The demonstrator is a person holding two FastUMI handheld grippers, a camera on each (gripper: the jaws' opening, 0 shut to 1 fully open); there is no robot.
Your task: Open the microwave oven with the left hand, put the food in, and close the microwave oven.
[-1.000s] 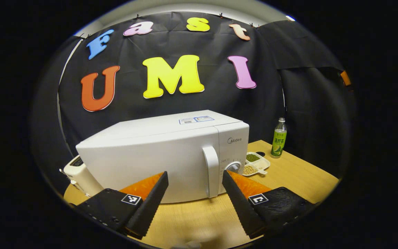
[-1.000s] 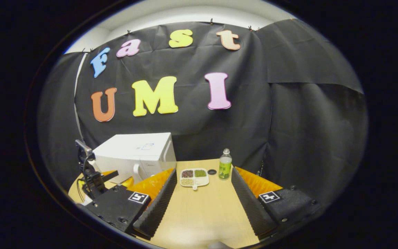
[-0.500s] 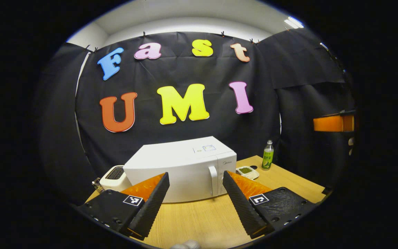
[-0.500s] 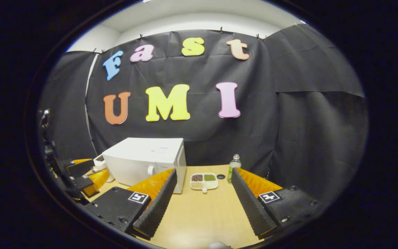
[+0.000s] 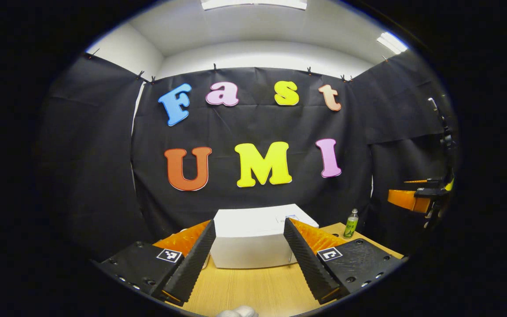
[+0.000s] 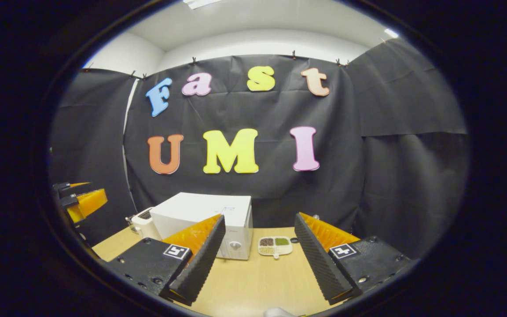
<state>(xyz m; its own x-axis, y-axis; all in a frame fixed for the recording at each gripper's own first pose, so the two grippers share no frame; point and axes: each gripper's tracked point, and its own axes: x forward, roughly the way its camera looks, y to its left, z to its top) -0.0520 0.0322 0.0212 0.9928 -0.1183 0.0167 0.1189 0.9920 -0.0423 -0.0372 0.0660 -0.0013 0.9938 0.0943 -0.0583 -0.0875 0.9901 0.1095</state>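
The white microwave [image 5: 253,240] stands on the wooden table [image 5: 253,286], well beyond my left gripper [image 5: 249,224], which is open and holds nothing. In the right gripper view the microwave [image 6: 205,218] has its door shut, with the knob at its front right. To its right lies a white divided food tray [image 6: 274,245] with beans in its compartments. My right gripper [image 6: 259,218] is open and empty, high above the near table. Each gripper also shows in the other's view: the right gripper [image 5: 398,188] at the far right, the left gripper [image 6: 90,193] at the far left.
A green bottle [image 5: 350,223] stands at the table's back right. A white toaster [image 6: 142,222] sits to the left of the microwave. A small dark ring [image 6: 294,240] lies behind the tray. Bare wood lies in front of the microwave.
Both grippers have drawn back and up from the table, so the microwave and tray look smaller and farther. Both stay open. The microwave door stays shut.
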